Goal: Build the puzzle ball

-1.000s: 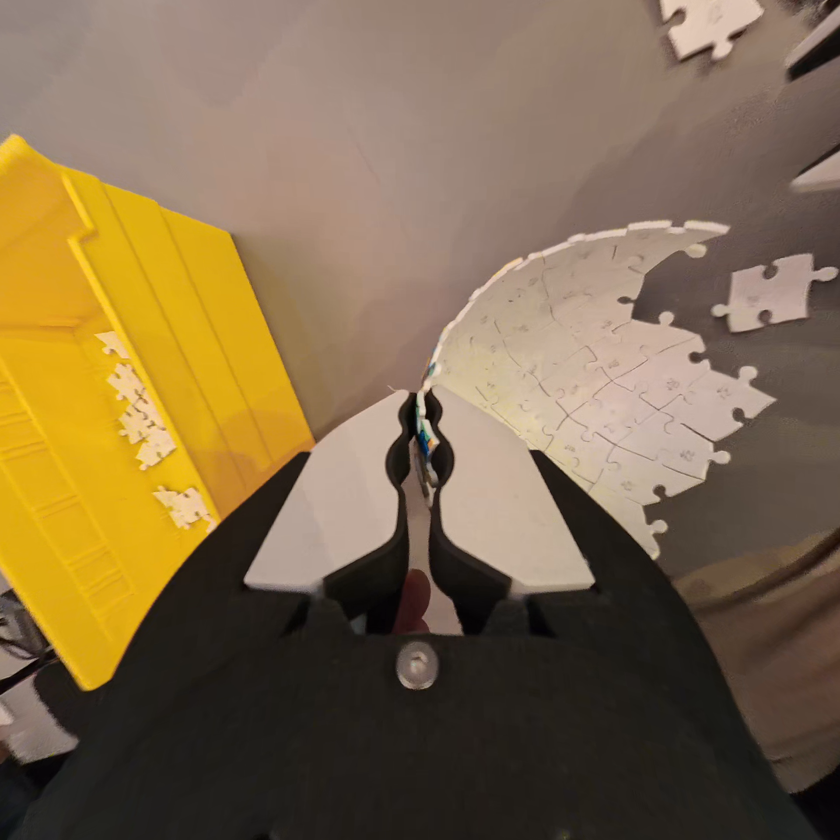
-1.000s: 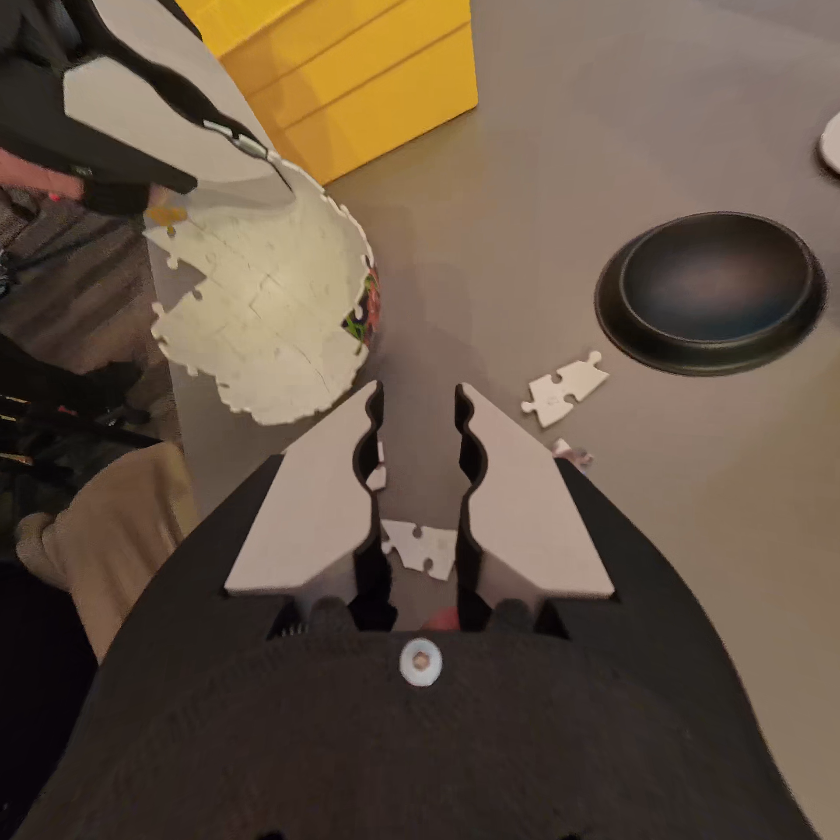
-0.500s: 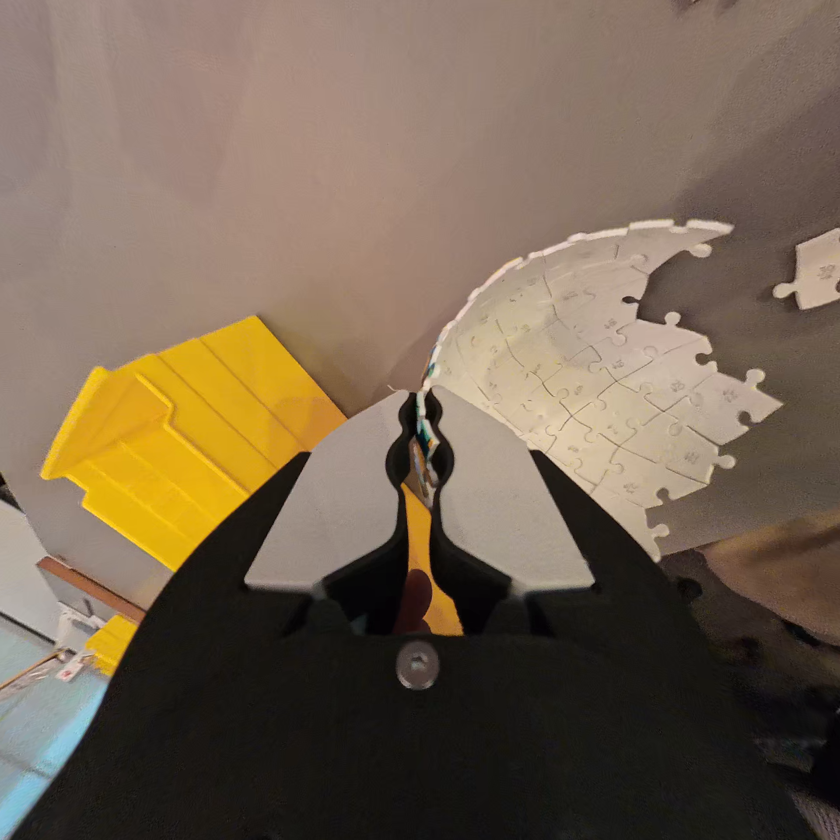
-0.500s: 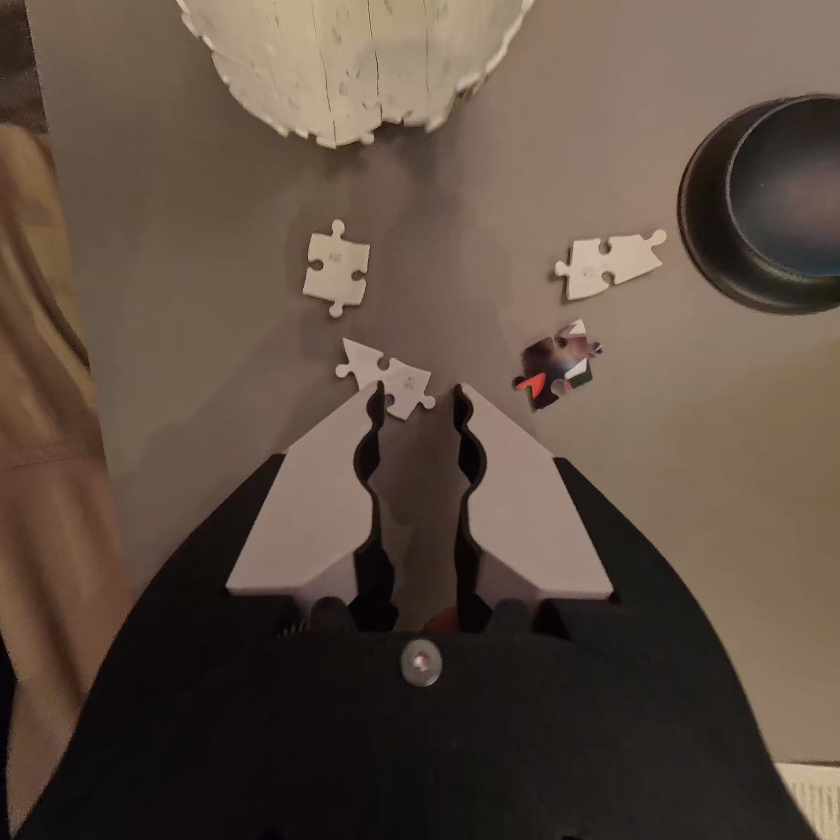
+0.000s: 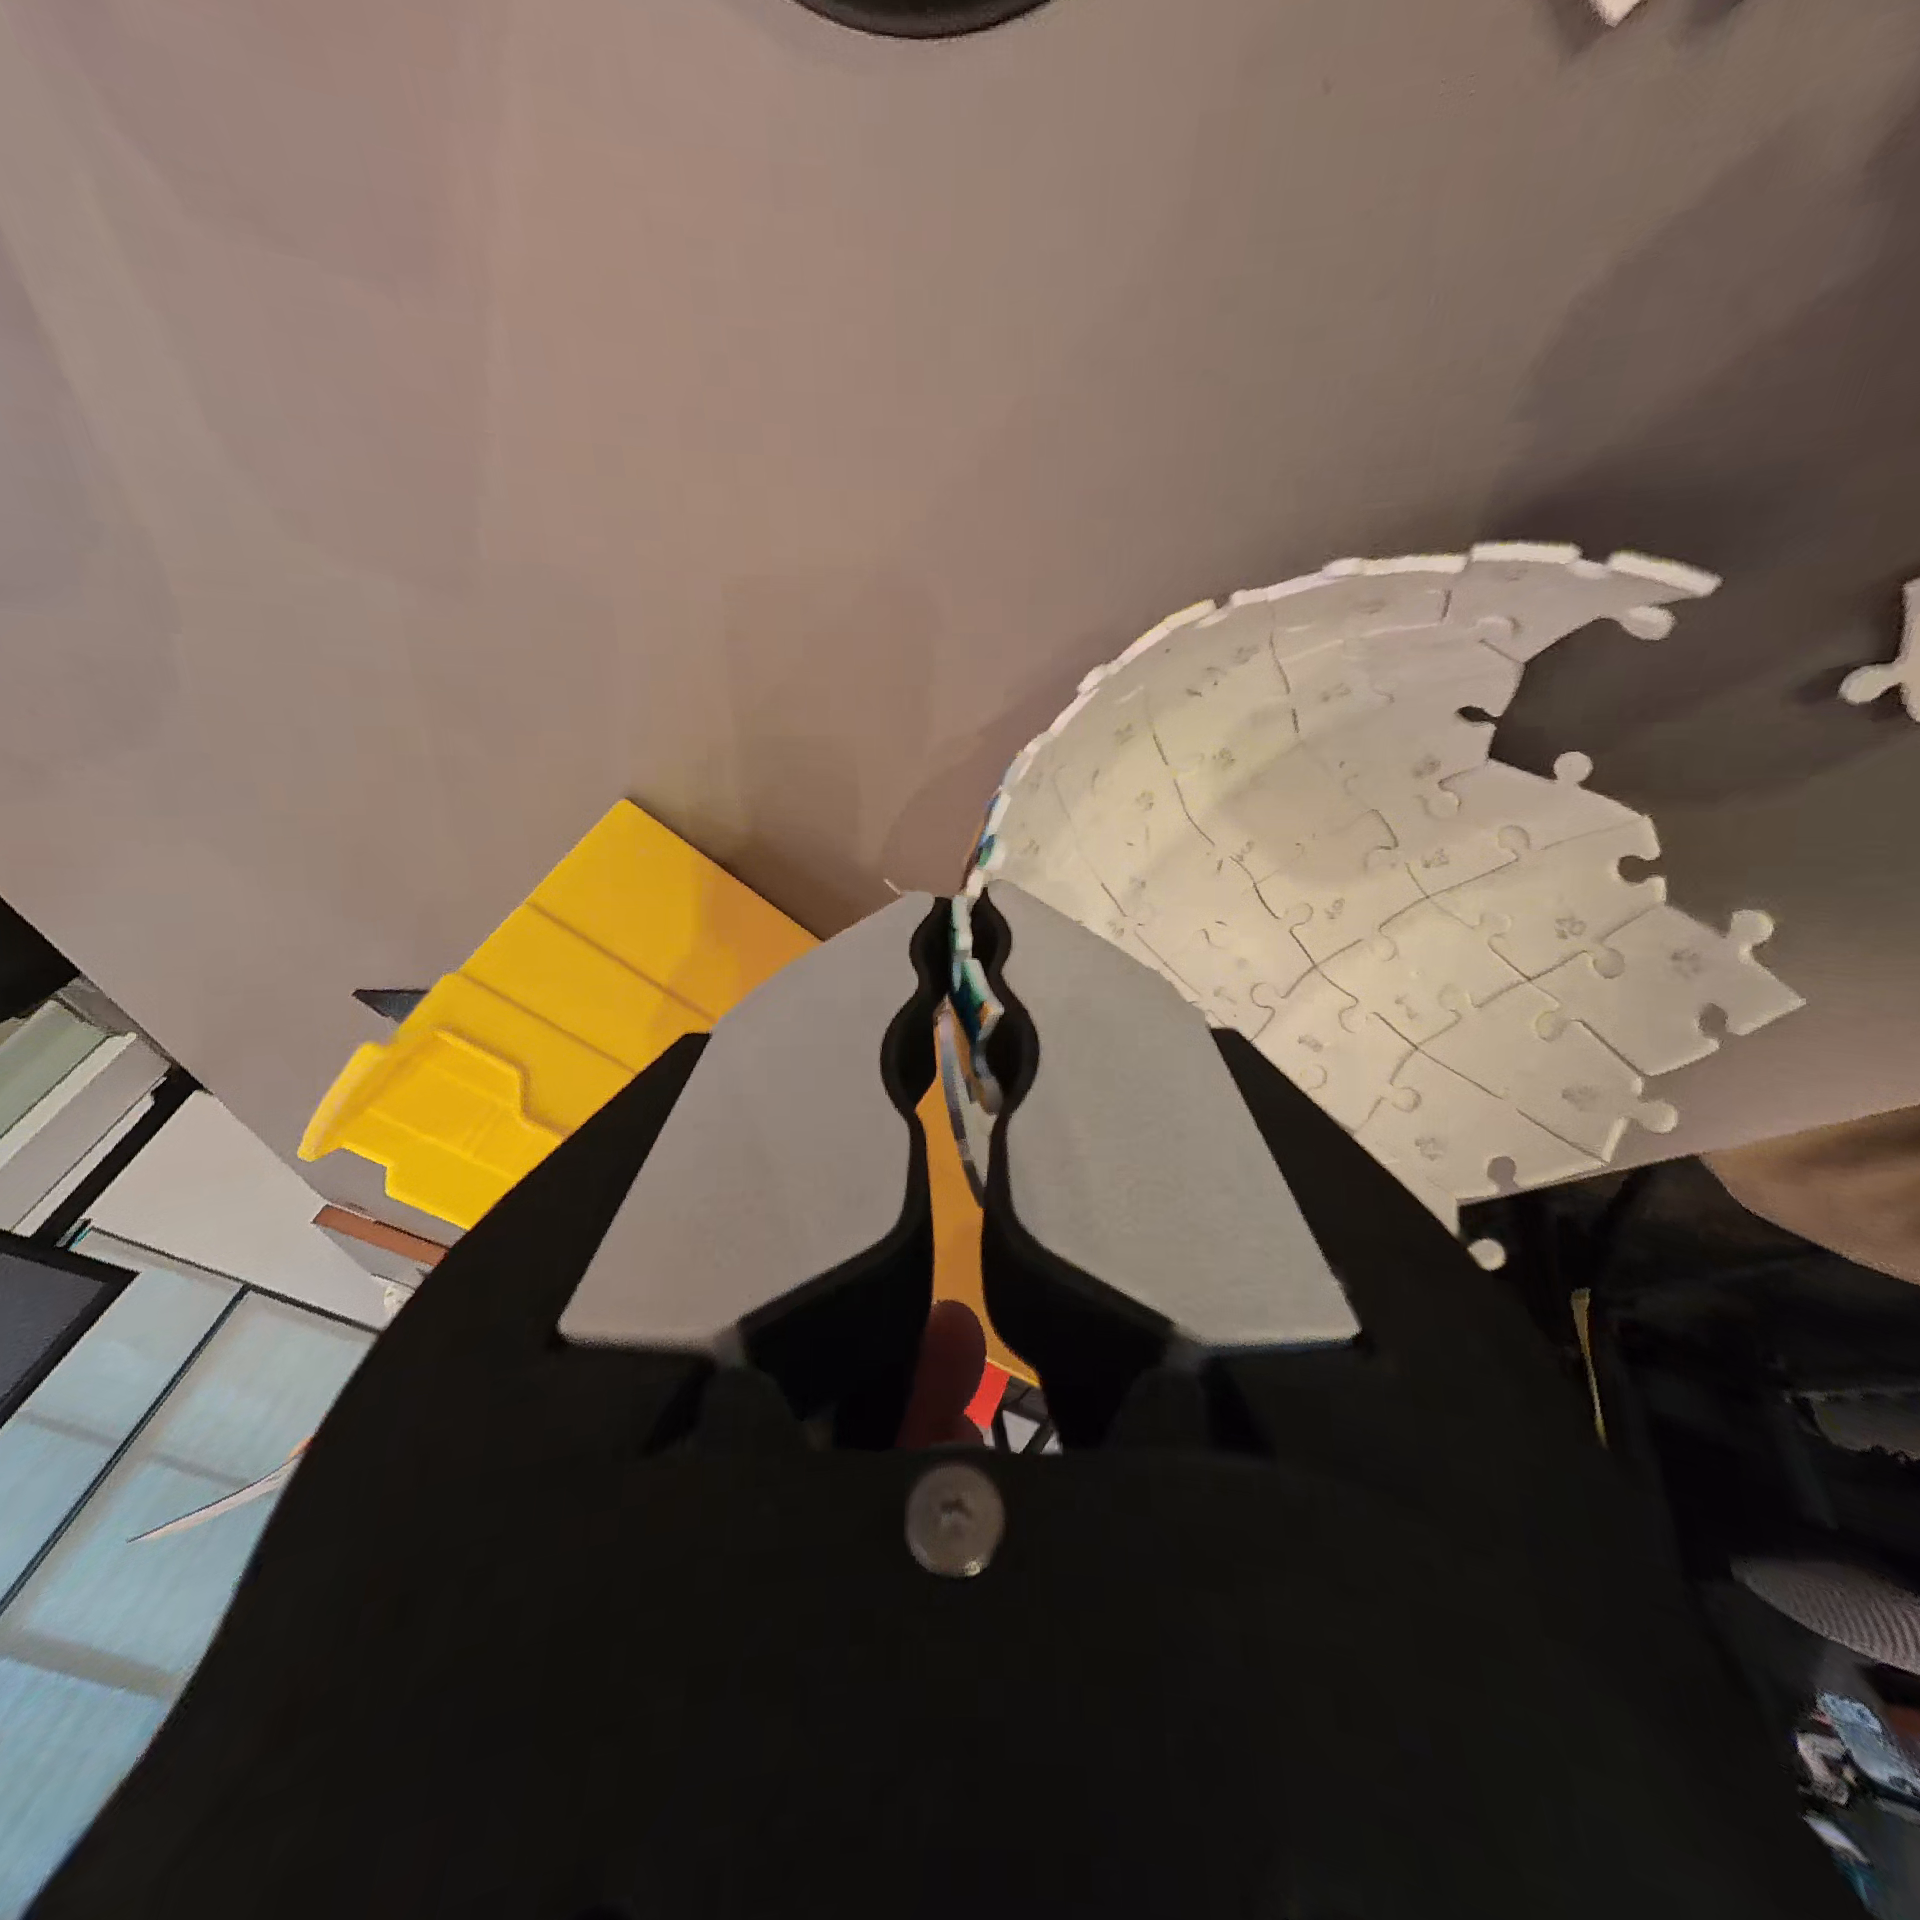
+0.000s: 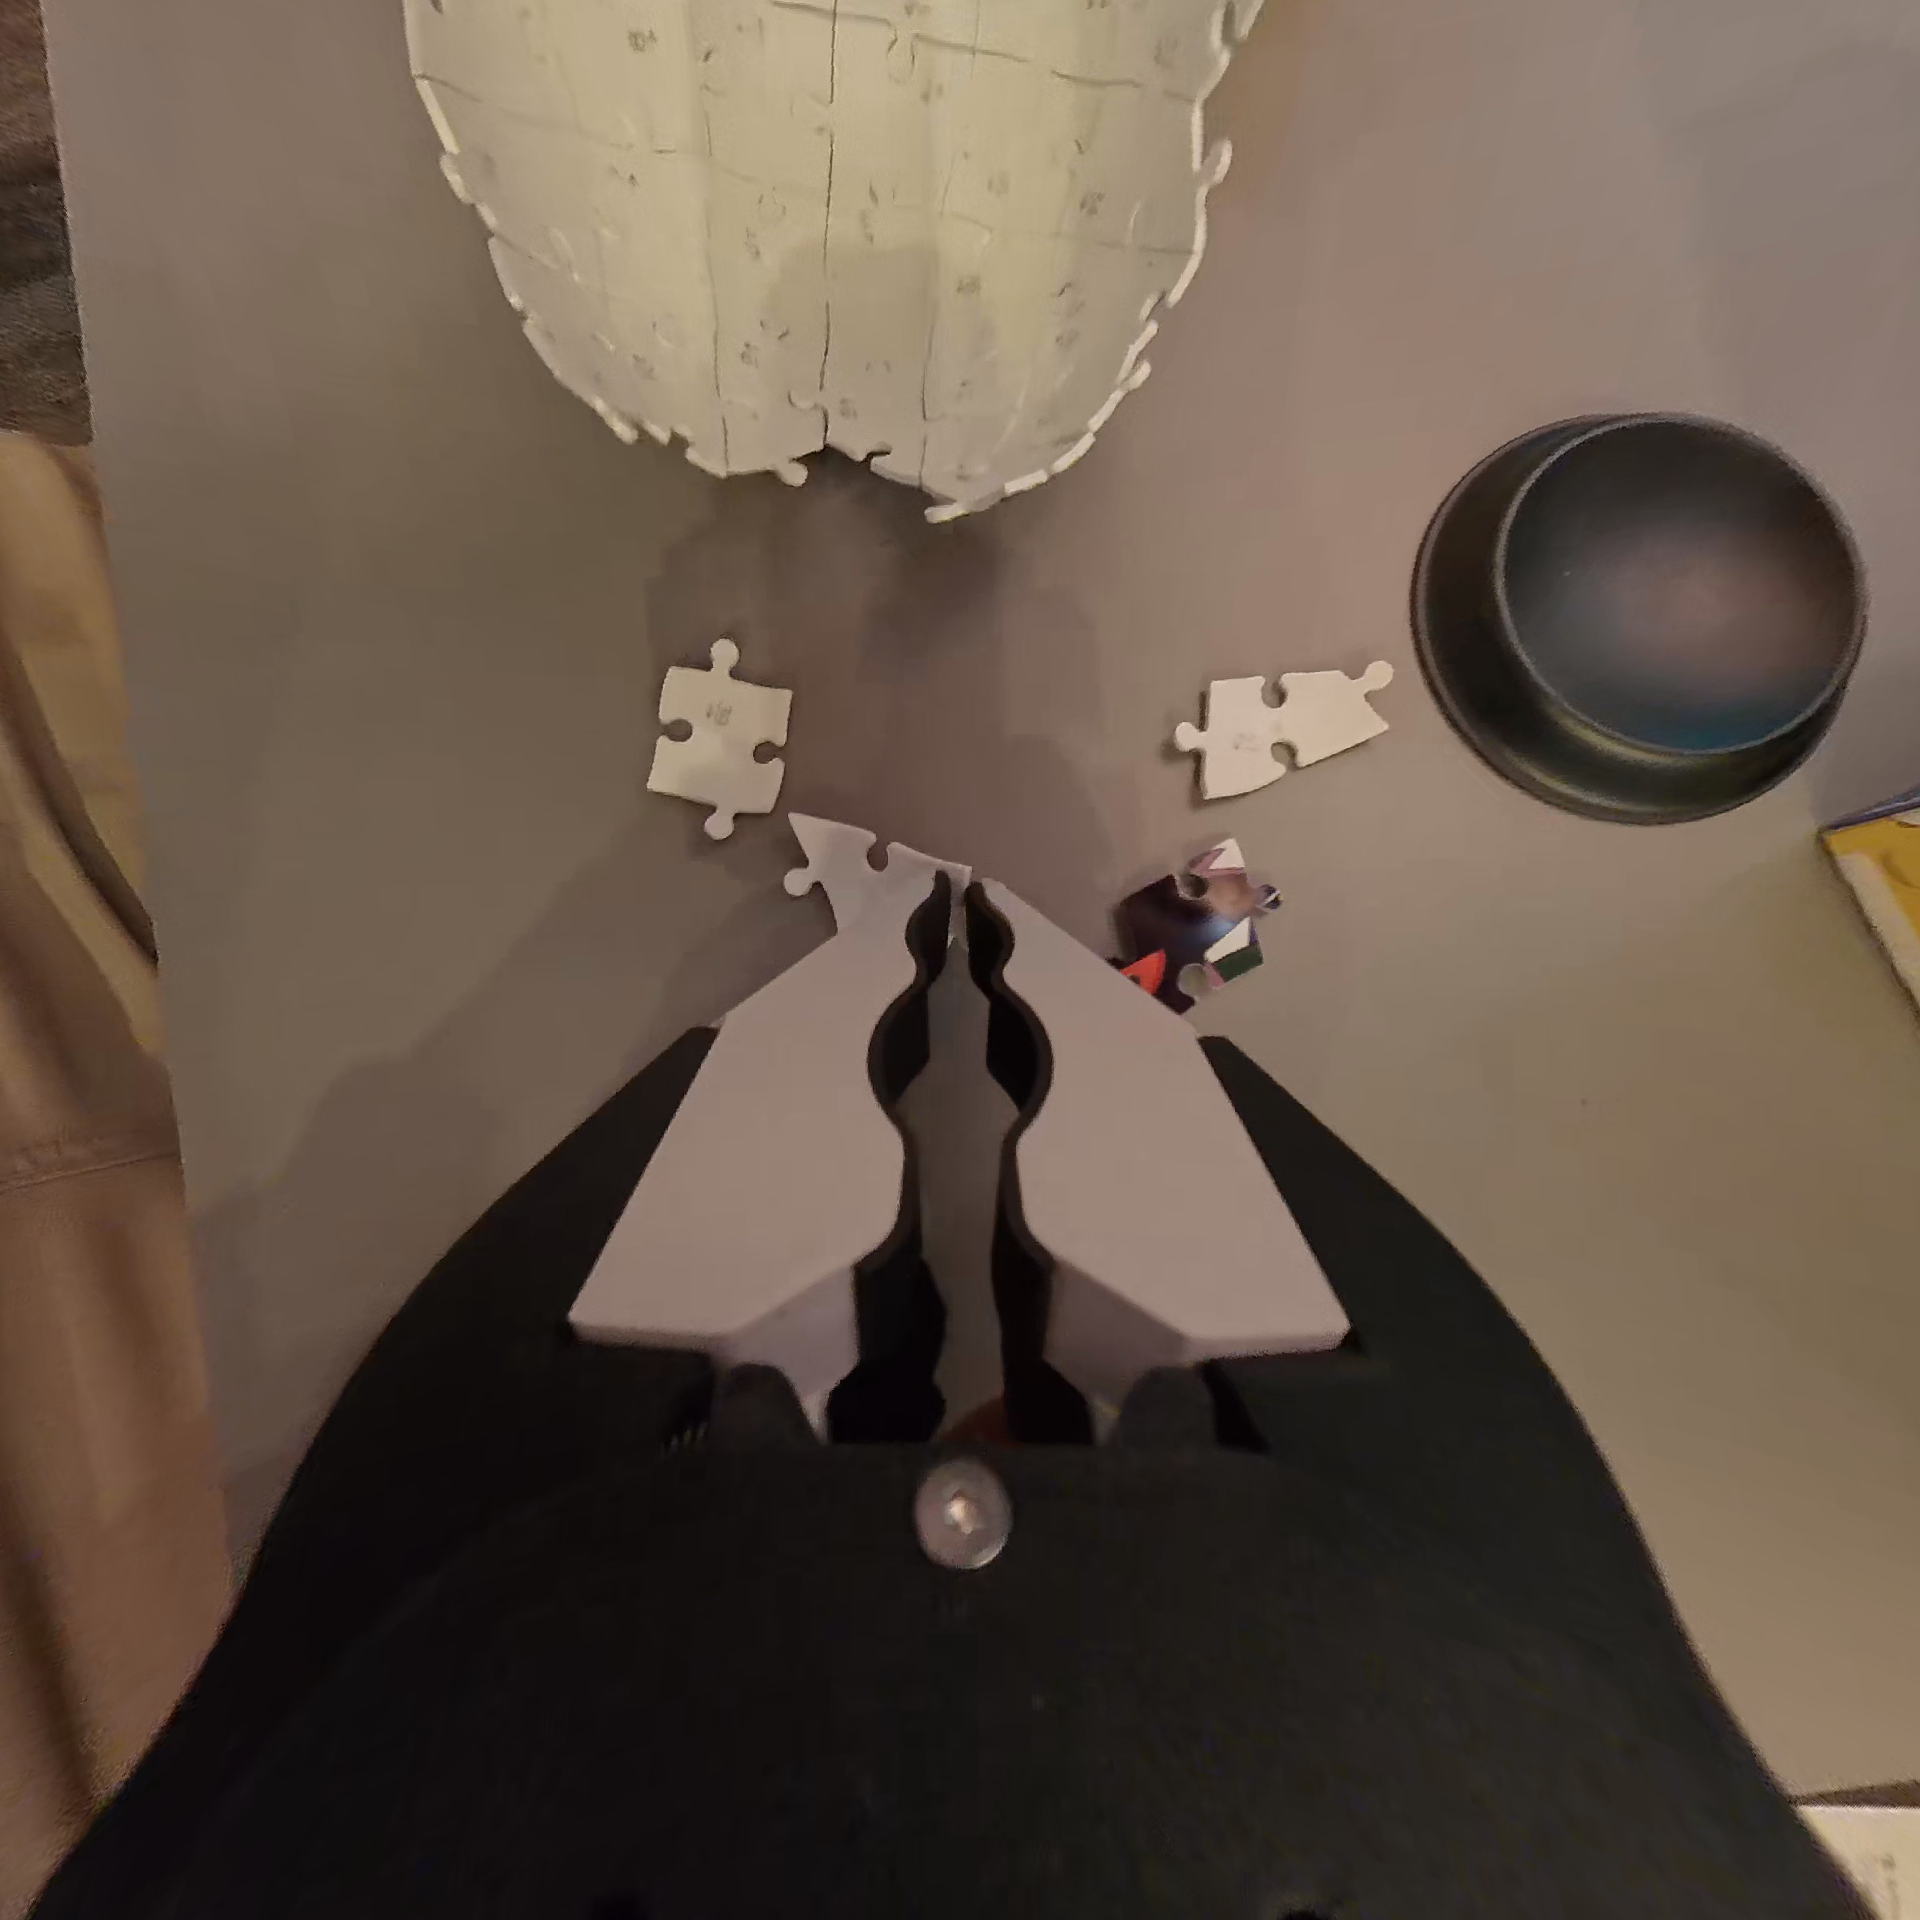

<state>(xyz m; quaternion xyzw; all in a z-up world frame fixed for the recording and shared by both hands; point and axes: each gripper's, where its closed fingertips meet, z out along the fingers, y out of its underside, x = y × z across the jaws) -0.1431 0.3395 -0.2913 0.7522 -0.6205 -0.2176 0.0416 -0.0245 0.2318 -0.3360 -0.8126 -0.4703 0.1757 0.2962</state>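
Note:
The partly built puzzle ball is a curved white shell seen from its inner side, with knobbed edges. My left gripper is shut on its rim and holds it above the grey table. In the right wrist view the shell hangs at the top. My right gripper is down at the table, its jaws closed on the right end of a white two-part puzzle piece. Around it lie a single white piece, a joined white pair and a coloured piece.
A black round bowl stands to the right of the loose pieces. A yellow bin sits at the table's edge behind the left gripper. A yellow-edged sheet lies at far right. A person's beige clothing fills the left side. The tips of one gripper are about 15 cm away from the tips of the other. The black round bowl sits 12 cm or so from the ends of my right fingers.
My right gripper has swung down over the loose pieces and closed its jaws on the white two-part piece. My left gripper has pulled away from the yellow bin, still holding the shell.

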